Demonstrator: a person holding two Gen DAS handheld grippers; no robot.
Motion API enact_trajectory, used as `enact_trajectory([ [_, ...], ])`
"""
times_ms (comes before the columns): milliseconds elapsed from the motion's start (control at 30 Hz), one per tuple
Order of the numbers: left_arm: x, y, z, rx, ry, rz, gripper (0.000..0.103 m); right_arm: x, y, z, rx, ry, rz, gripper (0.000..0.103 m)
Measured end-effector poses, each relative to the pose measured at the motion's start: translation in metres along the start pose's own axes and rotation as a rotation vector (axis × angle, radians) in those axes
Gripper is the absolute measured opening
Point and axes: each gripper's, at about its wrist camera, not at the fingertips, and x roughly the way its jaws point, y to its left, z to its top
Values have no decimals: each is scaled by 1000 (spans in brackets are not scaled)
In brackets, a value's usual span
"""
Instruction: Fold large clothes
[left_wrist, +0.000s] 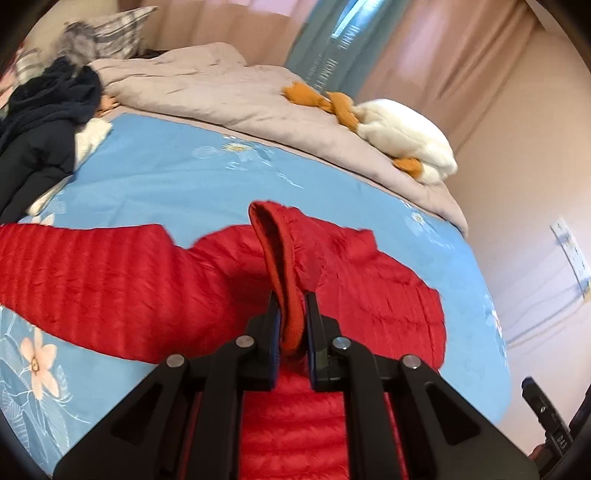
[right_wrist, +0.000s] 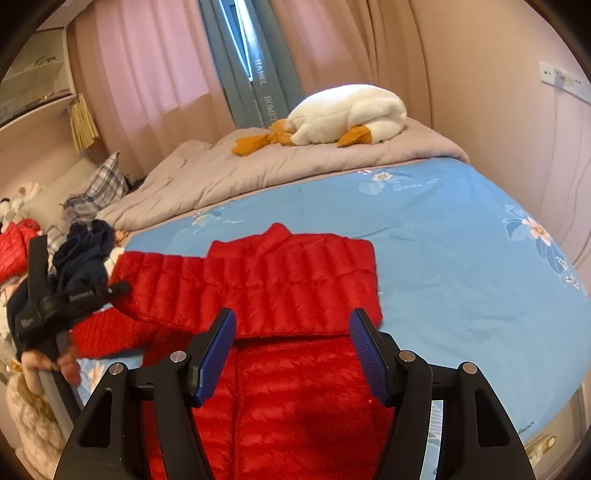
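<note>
The left claw (left_wrist: 291, 325) is clamped on a raised fold of the red jacket (left_wrist: 110, 280), which lies spread on the bed (left_wrist: 184, 162) with one sleeve stretched out sideways. The right claw (right_wrist: 291, 354) hangs over the jacket's lower part, fingers wide apart, gripping nothing.

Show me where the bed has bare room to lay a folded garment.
Free: the blue sheet right of the red jacket, below the grey duvet; also the strip between jacket and duvet. Crowded: the left side, with dark clothes; the duvet's far corner holds the plush goose.
</note>
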Motion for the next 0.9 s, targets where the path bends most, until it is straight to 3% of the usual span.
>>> enact_trajectory([
  [133, 5, 24, 1, -27, -7, 43, 11, 9, 8, 0, -14, 16, -5, 63],
  [333, 41, 40, -16, 3, 74, 125, 11, 24, 15, -4, -18, 53, -17, 63],
  [900, 88, 67, -47, -3, 170, 233, 13, 37, 16, -12, -19, 118, -57, 63],
])
